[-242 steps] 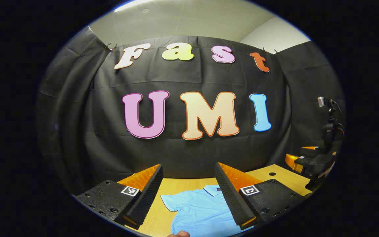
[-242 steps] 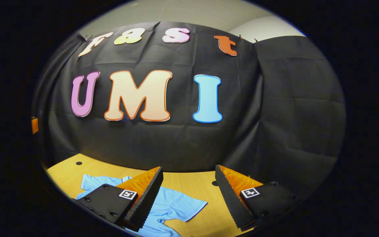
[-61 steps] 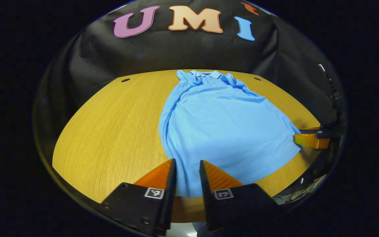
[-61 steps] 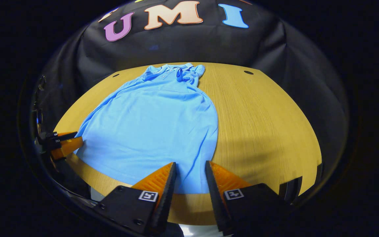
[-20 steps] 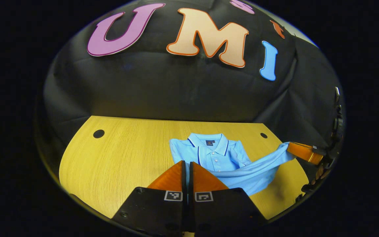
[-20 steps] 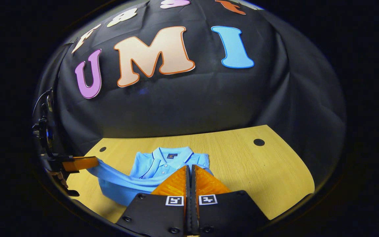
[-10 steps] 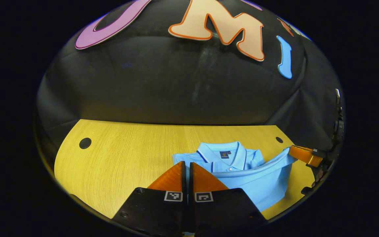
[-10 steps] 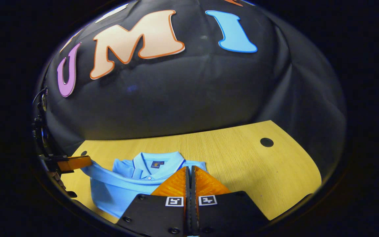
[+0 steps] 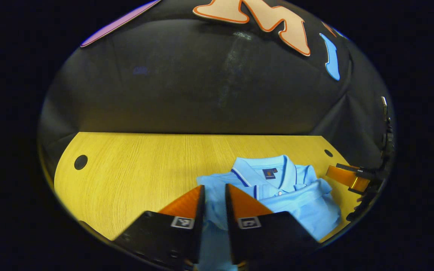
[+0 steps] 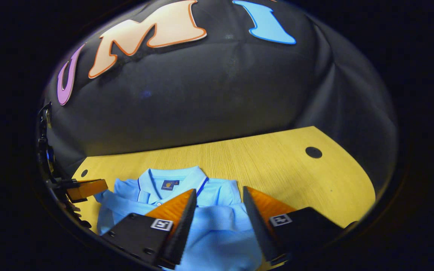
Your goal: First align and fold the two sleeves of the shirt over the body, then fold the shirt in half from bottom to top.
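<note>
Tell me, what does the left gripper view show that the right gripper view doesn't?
Left gripper view: the left gripper close up, its fingers narrowly parted over the shirt's edge. Right gripper view: the right gripper close up, its fingers spread wider above the folded cloth. Shared: the blue shirt folded with its collar facing up, the wooden table and the black cloth wall.

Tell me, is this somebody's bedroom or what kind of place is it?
Probably not a bedroom: it looks like a small recording booth. Black cloth hangs as its wall behind a bare wooden table, where a blue shirt lies folded between two hand-held grippers.
</note>
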`<state>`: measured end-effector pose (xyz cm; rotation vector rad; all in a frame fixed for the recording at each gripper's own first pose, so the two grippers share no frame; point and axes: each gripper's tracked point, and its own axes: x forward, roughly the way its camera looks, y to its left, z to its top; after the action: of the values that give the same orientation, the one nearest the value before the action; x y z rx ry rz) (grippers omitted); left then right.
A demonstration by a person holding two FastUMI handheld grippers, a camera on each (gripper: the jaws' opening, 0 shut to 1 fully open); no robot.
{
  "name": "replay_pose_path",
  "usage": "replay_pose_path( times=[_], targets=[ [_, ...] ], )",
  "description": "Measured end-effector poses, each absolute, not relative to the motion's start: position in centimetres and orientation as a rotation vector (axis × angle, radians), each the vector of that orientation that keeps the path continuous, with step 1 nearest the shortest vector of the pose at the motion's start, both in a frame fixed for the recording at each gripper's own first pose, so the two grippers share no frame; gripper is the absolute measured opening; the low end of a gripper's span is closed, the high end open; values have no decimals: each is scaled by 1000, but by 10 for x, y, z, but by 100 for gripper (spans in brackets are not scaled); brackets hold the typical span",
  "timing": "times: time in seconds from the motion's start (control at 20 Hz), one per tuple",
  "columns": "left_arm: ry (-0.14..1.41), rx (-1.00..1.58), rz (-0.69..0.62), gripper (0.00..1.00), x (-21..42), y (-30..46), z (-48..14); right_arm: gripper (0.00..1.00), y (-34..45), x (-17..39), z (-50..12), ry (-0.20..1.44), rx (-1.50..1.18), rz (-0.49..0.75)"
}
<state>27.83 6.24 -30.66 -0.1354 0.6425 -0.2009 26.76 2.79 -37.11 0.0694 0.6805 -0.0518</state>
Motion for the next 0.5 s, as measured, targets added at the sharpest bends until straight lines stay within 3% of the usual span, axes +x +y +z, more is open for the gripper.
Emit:
replay_pose_path(
  times=[0.1, 0.15, 0.3, 0.5],
  targets=[
    [575, -123, -179, 73, 273, 65, -283, 99, 31, 262, -348, 619, 38, -32],
    [543, -122, -169, 91, 264, 64, -266, 100, 31, 263, -335, 587, 22, -30],
    [466, -93, -144, 88, 236, 62, -227, 100, 29, 237, -291, 506, -7, -21],
    [376, -61, -138, 95, 187, 47, -173, 99, 29, 188, -237, 428, -26, 6]
  ],
)
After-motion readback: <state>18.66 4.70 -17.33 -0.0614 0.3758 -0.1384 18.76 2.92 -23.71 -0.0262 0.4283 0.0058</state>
